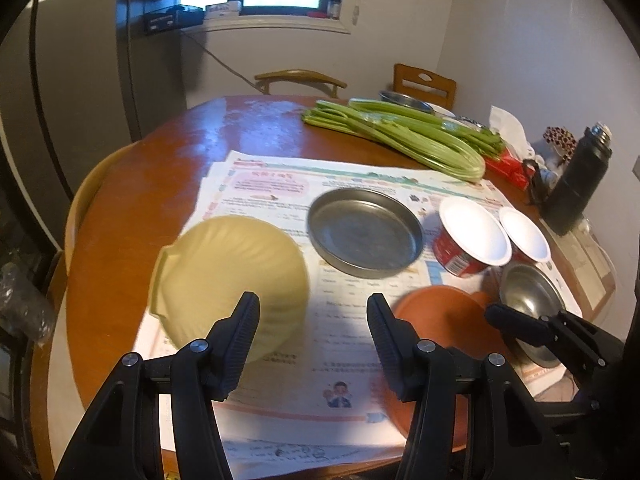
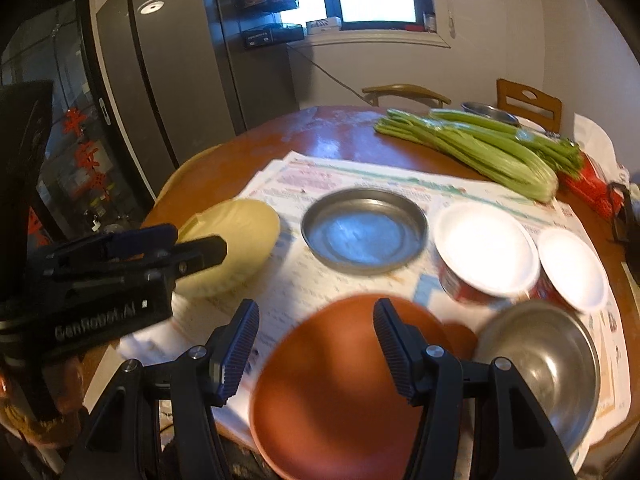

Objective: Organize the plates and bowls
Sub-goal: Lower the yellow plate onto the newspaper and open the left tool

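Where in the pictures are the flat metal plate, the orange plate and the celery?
flat metal plate (image 1: pixel 366 233): left wrist view, its inner base.
orange plate (image 2: pixel 332 384): right wrist view, its bare middle between the fingers.
celery (image 2: pixel 480 148): right wrist view, mid-stalks.

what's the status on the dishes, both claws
Left claw open, empty, beside yellow bowl. Right claw open, empty, over brown plate. Nothing stacked yet. Celery lies beyond the dishes, not in the way.
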Motion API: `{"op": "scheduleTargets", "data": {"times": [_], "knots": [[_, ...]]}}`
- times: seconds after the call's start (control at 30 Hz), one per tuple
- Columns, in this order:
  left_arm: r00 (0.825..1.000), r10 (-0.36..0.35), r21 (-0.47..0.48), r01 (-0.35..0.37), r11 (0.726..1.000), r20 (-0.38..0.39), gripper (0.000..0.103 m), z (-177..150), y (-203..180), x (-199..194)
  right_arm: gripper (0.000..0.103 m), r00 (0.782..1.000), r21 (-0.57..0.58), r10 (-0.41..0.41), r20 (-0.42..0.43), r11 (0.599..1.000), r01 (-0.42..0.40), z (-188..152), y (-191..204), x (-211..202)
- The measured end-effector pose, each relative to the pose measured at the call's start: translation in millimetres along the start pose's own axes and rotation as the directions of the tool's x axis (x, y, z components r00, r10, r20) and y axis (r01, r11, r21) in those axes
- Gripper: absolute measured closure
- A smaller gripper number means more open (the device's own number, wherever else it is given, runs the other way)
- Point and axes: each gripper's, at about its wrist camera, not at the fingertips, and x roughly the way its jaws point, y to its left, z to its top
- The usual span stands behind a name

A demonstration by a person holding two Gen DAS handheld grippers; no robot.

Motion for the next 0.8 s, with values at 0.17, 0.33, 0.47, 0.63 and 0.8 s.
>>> {"op": "scheduleTargets", "data": {"times": [0.17,0.33,0.47,0.63,0.8], "knots": [[0.999,-0.020,0.023,0.021,1.000,-0.026,0.045,-8,-13,6,0.043,1.000,0.018,-0.015,-0.010,1.000,0.016,-17,-10,-11],[0.998,-0.030,0.043,0.032,0.999,-0.053,0.045,-17,-23,13,0.043,0.999,0.037,-0.028,-0.026,0.999,0.029,-32,-18,-17],[0.998,-0.024,0.065,0.028,0.998,-0.062,0.045,-23,-30,17,0.043,0.999,0.051,-0.032,-0.033,0.998,0.033,-40,-23,-21],[0.997,-0.022,0.084,0.028,0.996,-0.072,0.045,-26,-36,21,0.043,0.998,0.084,-0.035,-0.051,0.996,0.040,-49,-30,-24],[0.996,-0.024,0.090,0.032,0.995,-0.084,0.045,-29,-39,26,0.043,0.996,0.109,-0.030,-0.079,0.993,0.039,-56,-36,-22]]}}
